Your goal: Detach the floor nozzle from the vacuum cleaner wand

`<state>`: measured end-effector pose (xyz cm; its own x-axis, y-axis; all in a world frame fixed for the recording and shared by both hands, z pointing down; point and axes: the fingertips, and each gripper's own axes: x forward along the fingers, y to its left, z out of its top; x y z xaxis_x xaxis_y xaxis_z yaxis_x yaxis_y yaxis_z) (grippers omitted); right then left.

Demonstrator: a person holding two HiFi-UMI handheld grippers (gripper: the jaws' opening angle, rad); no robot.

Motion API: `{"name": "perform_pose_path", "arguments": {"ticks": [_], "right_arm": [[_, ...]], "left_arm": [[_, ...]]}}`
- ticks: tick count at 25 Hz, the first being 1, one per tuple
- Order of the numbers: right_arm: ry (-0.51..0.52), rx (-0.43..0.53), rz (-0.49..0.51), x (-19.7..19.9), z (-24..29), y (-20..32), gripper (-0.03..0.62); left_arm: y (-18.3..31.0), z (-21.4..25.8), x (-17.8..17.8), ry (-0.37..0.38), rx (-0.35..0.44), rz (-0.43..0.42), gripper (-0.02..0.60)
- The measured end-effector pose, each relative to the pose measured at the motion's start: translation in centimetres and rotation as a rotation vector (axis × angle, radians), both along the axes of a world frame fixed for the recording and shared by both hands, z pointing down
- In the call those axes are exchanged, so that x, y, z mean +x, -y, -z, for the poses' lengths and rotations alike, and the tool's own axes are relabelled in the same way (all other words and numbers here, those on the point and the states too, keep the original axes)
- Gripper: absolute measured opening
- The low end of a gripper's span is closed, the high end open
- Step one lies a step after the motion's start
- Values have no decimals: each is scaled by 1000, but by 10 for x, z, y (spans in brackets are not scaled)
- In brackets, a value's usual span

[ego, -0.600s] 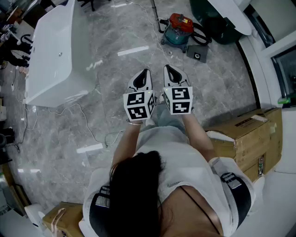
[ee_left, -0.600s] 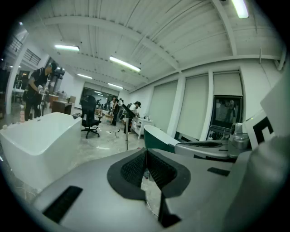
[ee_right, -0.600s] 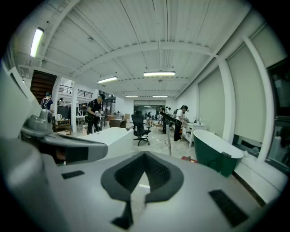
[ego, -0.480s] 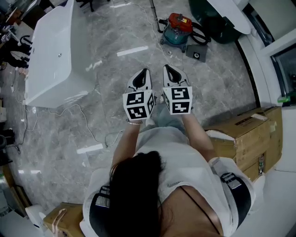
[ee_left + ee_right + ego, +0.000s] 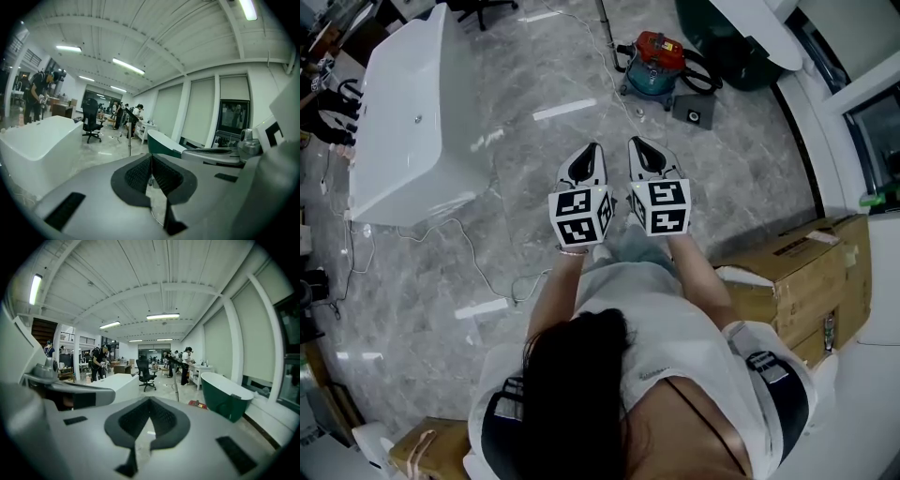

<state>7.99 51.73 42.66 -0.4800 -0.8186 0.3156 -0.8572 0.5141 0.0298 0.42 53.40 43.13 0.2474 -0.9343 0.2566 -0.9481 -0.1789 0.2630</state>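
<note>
A canister vacuum cleaner [image 5: 656, 56] with a red top and teal body stands on the grey marble floor, far ahead of me. Its thin wand [image 5: 606, 21] rises upright beside it and shows as a slim pole [image 5: 129, 140] [image 5: 176, 387] in both gripper views. A small dark square part [image 5: 692, 114] lies on the floor next to the canister; I cannot tell whether it is the nozzle. My left gripper [image 5: 592, 150] and right gripper [image 5: 638, 143] are held side by side in front of the person's chest, well short of the vacuum. Both are shut with nothing between the jaws.
A white bathtub [image 5: 403, 112] stands at the left and a dark green one [image 5: 741, 37] at the top right. Cardboard boxes sit at the right [image 5: 806, 272] and lower left [image 5: 427, 445]. A white cable [image 5: 478, 262] trails across the floor. People and an office chair are far off.
Both grippers stay shut and side by side. The head view has shifted a little, so the vacuum and bathtub sit slightly higher and further left in the picture.
</note>
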Motion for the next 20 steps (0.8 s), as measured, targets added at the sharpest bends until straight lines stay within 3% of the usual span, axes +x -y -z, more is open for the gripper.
{"name": "perform_pose_path", "arguments": {"ticks": [20], "right_arm": [[11,-60,-31,21,-24,34,15]], "left_arm": [[29,-10,14,19,-26,-2,8]]}}
